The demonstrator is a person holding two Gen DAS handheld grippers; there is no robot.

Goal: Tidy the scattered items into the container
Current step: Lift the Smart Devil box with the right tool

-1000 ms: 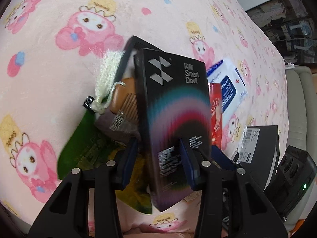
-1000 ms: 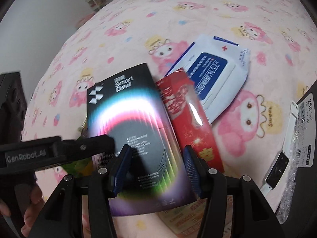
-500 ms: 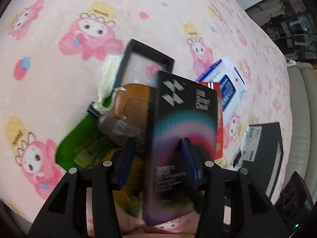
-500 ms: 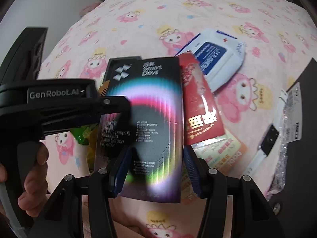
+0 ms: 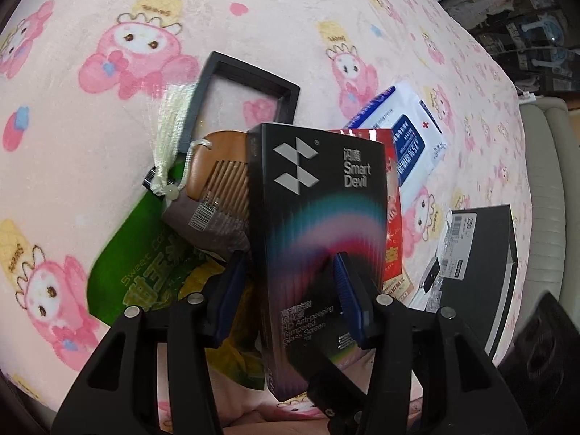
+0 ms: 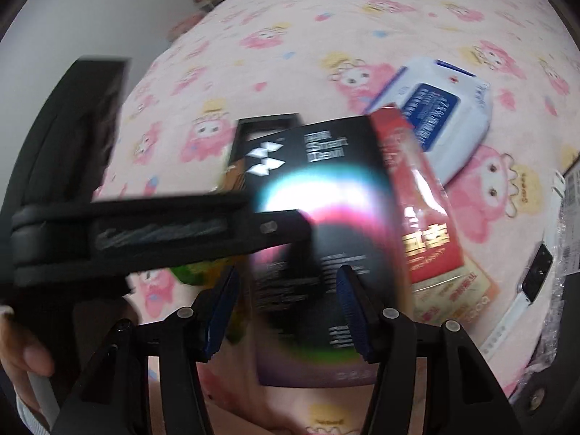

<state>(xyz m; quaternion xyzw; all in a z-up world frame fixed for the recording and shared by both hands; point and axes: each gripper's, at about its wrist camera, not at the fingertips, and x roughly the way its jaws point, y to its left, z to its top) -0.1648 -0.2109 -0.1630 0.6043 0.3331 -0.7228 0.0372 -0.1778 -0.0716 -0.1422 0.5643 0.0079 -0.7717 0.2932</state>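
Left gripper's (image 5: 290, 275) jaws have just been opening around the black rainbow-printed cardboard box (image 5: 319, 217), which is leaning on the brown wooden comb (image 5: 221, 177) and the red foil packet (image 5: 393, 224) on the pink cartoon blanket (image 5: 253, 18), while the right gripper (image 6: 286, 290) is hovering over it, jaws parted, not pinching.

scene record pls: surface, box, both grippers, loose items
surface: pink cartoon-print blanket
box: black Smart Devil box, raised, tilted, between the jaws of both grippers
left gripper: jaws have just been opening; whether the pads still press on the box is unclear
right gripper: straddles the box; grip unclear
loose: wooden comb, green packet, red packet, wipes pack, black frame tray
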